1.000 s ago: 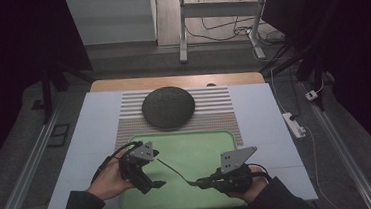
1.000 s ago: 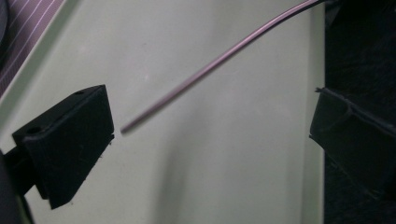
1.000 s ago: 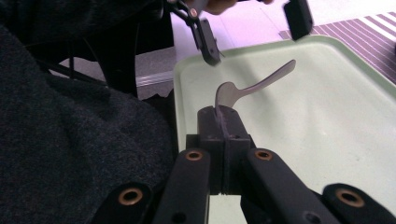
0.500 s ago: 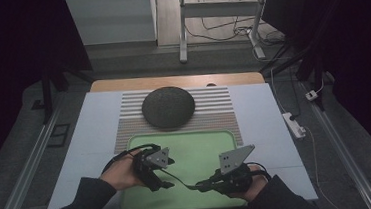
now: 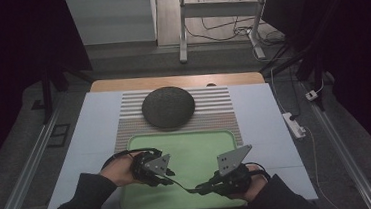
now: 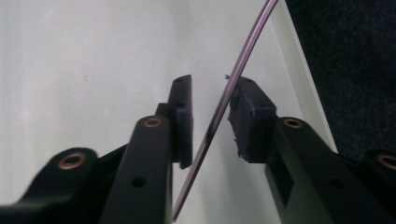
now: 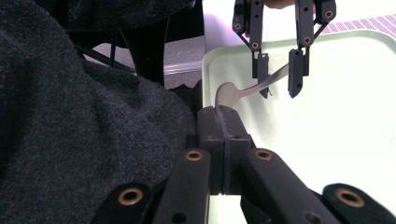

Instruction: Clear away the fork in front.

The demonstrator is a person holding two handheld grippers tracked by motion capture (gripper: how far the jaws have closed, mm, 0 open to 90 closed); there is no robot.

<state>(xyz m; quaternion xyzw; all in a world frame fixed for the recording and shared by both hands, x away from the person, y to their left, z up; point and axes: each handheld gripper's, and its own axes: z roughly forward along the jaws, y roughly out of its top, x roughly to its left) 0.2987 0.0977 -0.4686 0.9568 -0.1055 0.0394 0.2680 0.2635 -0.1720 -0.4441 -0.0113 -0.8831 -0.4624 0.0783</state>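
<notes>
Now spoon between left jaws.

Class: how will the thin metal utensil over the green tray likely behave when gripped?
Probably stiff: the utensil spans unsagging from the right tool to the left tool. Likely slippery and apt to pivot: it looks smooth, shiny, narrow.

High view: taken from above the person's side, faced forward and down; the whole green tray is taken in from afar. Left gripper view: set very close behind the left gripper, looked along its jaws onto the tray floor, the thin metal utensil seen between them. Right gripper view: set close behind the right gripper, faced across the tray. Utensil, tray and left gripper are shared by all three.
</notes>
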